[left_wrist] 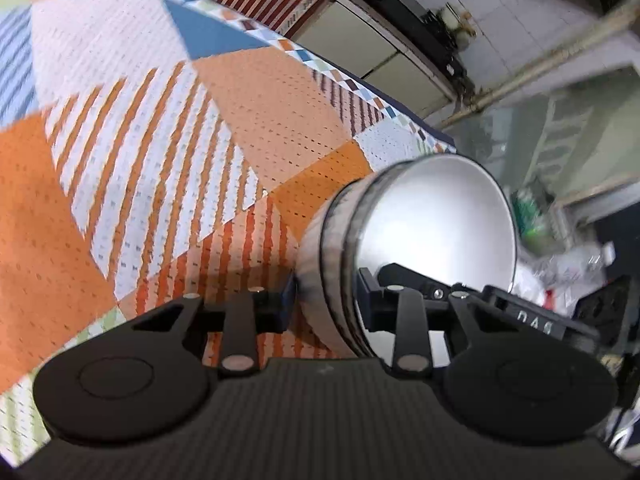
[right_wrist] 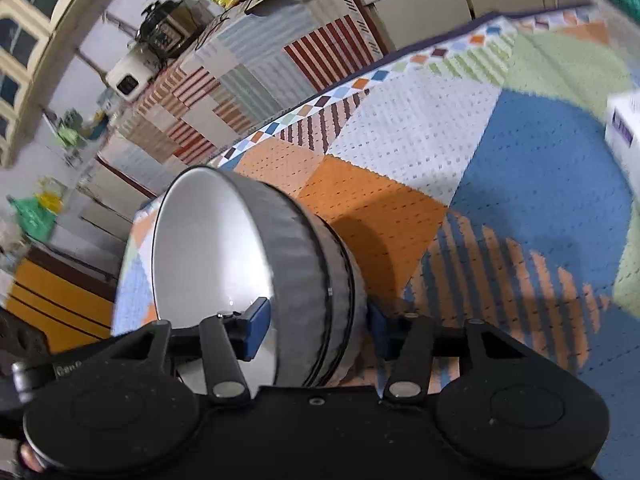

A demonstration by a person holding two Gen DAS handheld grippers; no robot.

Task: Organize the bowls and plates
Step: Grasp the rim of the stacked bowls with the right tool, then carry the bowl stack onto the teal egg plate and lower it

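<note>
Two nested bowls, white inside with grey banded walls, are held between both grippers above the patterned tablecloth. In the left wrist view the bowl stack (left_wrist: pixel 420 220) is tilted on its side and my left gripper (left_wrist: pixel 326 300) is shut on its rim, one finger inside and one outside. In the right wrist view the same bowl stack (right_wrist: pixel 248 264) is clamped at its rim by my right gripper (right_wrist: pixel 316 328), one blue pad (right_wrist: pixel 256 328) inside the bowl. The other gripper (left_wrist: pixel 540 320) shows at the bowl's far rim.
The table carries a patterned cloth (right_wrist: pixel 520 200) in orange, blue, white and green. A white box (right_wrist: pixel 624 128) stands at the right edge. A counter with a cooker (right_wrist: pixel 164 32) and cabinets (left_wrist: pixel 380 52) lies beyond the table edge.
</note>
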